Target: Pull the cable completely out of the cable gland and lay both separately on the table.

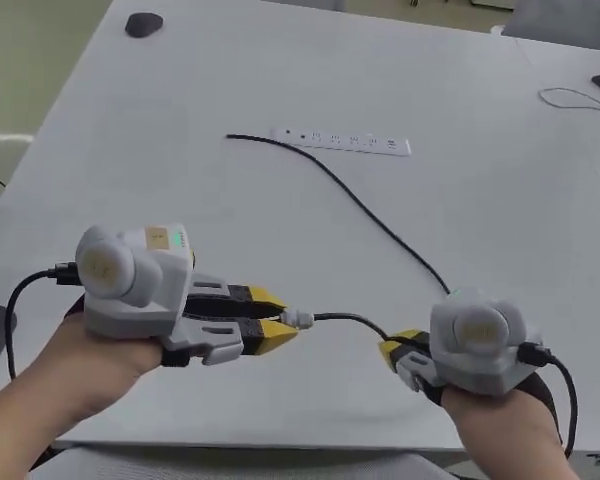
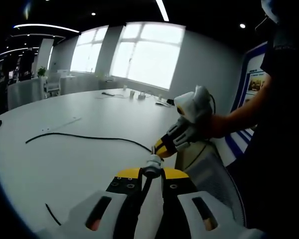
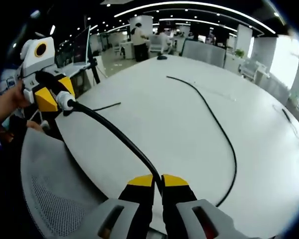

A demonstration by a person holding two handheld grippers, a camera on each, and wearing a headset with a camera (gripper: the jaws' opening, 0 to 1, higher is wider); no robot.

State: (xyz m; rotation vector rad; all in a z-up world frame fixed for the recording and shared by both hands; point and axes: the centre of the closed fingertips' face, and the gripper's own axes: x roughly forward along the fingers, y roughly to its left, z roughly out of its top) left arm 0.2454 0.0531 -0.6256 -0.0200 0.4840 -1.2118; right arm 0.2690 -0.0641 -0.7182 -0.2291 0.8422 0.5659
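- Closest in the head view is the left tool [image 1: 278, 318]. It is shut tight on the little pale cable gland [image 1: 297, 320]. Just right of the cable gland, the right tool [image 1: 395, 350] pinches the black cable [image 1: 360, 205].
- Under the cable gland is the near part of the counter [image 1: 180, 180]. The cable gland lies on its side. Its long way runs from one tool to the other, and its cable end points at the right tool.
- From the cable gland the cable goes to the right tool. Then it runs far away over the counter and ends by the power strip [image 1: 340, 141].
- In the left gripper view, the left tool [image 2: 152, 175] squeezes the cable gland [image 2: 152, 165] at its tips. The right tool [image 2: 162, 147] is just past the cable gland.
- In the right gripper view, the right tool [image 3: 158, 181] is shut on the cable [image 3: 114, 132]. The cable curves up to the cable gland [image 3: 65, 101].
- I think the cable gland is small, hard and light. It may slip, so hold it by its body. The cable looks thin, soft and bendy, so grip it close to the cable gland and pull straight.
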